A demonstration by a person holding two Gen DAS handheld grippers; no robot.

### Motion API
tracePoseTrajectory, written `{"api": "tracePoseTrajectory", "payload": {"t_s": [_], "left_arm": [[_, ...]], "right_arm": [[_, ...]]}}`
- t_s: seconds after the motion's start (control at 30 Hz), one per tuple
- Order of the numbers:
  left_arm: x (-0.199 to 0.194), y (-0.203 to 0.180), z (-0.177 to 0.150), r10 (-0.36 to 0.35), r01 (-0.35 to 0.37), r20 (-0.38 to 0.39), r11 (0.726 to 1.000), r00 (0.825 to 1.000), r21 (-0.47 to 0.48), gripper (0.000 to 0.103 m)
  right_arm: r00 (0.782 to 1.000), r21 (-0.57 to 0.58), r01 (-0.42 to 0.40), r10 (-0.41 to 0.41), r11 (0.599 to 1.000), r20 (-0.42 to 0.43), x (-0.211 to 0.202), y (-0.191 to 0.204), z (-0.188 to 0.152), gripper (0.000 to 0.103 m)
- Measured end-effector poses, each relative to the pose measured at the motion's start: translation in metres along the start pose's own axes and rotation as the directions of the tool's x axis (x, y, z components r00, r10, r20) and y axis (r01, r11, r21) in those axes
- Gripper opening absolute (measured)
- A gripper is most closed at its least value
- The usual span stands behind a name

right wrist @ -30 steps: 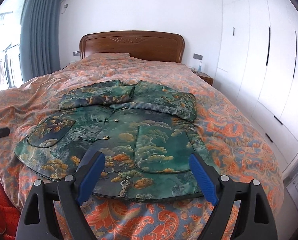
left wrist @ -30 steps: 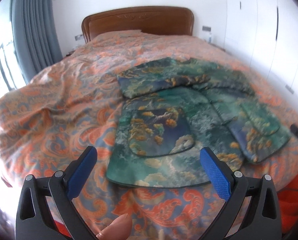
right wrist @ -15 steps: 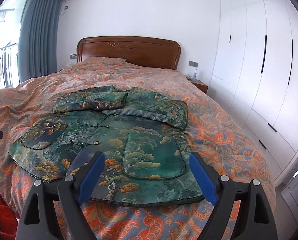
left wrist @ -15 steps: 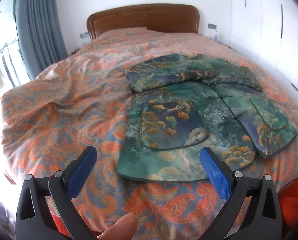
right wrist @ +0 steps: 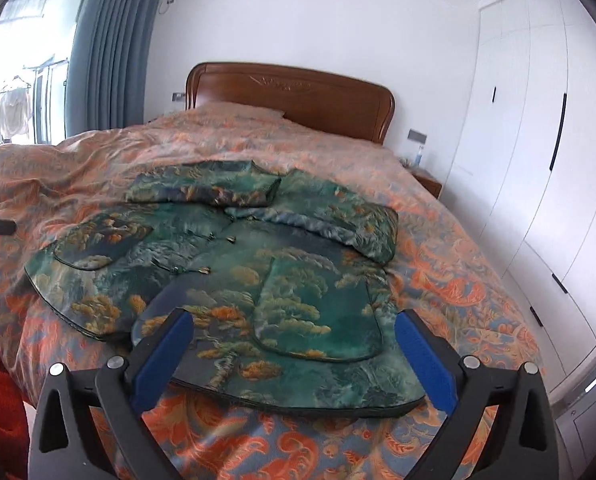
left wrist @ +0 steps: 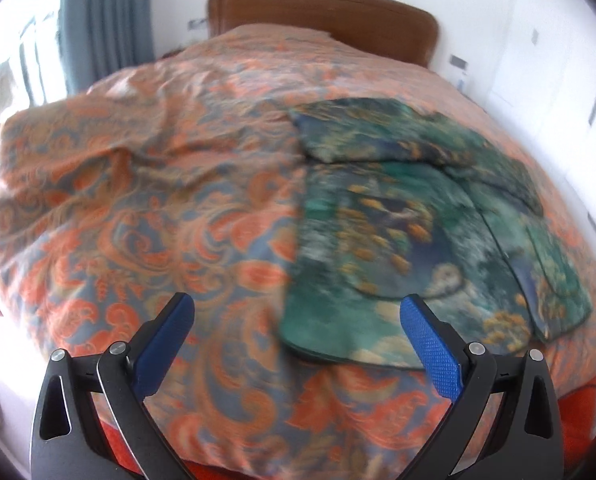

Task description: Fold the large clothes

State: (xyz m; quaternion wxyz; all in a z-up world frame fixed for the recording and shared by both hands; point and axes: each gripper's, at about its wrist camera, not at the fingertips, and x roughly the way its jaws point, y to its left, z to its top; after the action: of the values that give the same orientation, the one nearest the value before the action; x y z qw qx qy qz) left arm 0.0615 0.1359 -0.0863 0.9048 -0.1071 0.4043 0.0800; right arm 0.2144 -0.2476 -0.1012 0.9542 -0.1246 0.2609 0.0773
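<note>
Jacket (right wrist: 234,280) lies flat on the bed (right wrist: 437,272), sleeves folded across its chest, hem nearest both grippers. Left gripper (left wrist: 298,344) and right gripper (right wrist: 294,352) are spread wide, empty, short of the hem. Pinching both hem corners evenly should keep the fold square.

txt: none legible | labels/brands/nos.: none | both views checked

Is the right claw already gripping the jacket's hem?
No, the right claw is wide open above the jacket, holding nothing.
</note>
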Motion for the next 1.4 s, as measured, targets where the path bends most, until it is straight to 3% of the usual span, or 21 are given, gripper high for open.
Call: {"api": "tracePoseTrajectory", "payload": {"t_s": [0.17, 0.3, 0.5, 0.73, 0.87, 1.0, 1.13, 1.3, 1.4], "left_arm": [[0.039, 0.032, 0.009, -0.134, 0.124, -0.106, 0.988, 0.985, -0.092, 0.102], [0.076, 0.028, 0.008, -0.176, 0.162, -0.175, 0.983, 0.969, -0.091, 0.102], [0.116, 0.009, 0.005, -0.209, 0.202, -0.243, 0.978, 0.947, -0.056, 0.102], [0.125, -0.004, 0.006, -0.269, 0.263, -0.261, 0.963, 0.927, -0.056, 0.100], [0.125, -0.009, 0.006, -0.281, 0.278, -0.269, 0.959, 0.921, -0.049, 0.093], [0.129, -0.009, 0.005, -0.303, 0.297, -0.286, 0.953, 0.909, -0.068, 0.079], [0.126, -0.010, 0.007, -0.316, 0.307, -0.297, 0.949, 0.901, -0.078, 0.050], [0.117, -0.011, 0.011, -0.332, 0.322, -0.302, 0.943, 0.894, -0.085, 0.028], [0.112, -0.010, 0.015, -0.343, 0.325, -0.298, 0.940, 0.891, -0.109, 0.023]], "right_arm": [[0.997, 0.110, 0.034, -0.025, 0.993, -0.079, 0.017, -0.059, 0.002, 0.103], [0.982, 0.211, 0.061, -0.021, 0.976, -0.187, 0.045, -0.108, -0.005, 0.103], [0.932, 0.403, -0.020, 0.162, 0.915, -0.323, 0.099, -0.152, -0.032, 0.103], [0.883, 0.468, -0.104, 0.298, 0.878, -0.362, 0.133, -0.151, -0.047, 0.102], [0.841, 0.491, -0.170, 0.386, 0.854, -0.380, 0.146, -0.140, -0.050, 0.087], [0.828, 0.434, -0.188, 0.380, 0.881, -0.413, 0.150, -0.124, -0.050, 0.086], [0.814, 0.462, -0.179, 0.395, 0.869, -0.427, 0.156, -0.126, -0.053, 0.079], [0.815, 0.451, -0.187, 0.394, 0.873, -0.426, 0.152, -0.122, -0.044, 0.047], [0.817, 0.428, -0.190, 0.384, 0.884, -0.429, 0.148, -0.118, -0.036, 0.030]]}}
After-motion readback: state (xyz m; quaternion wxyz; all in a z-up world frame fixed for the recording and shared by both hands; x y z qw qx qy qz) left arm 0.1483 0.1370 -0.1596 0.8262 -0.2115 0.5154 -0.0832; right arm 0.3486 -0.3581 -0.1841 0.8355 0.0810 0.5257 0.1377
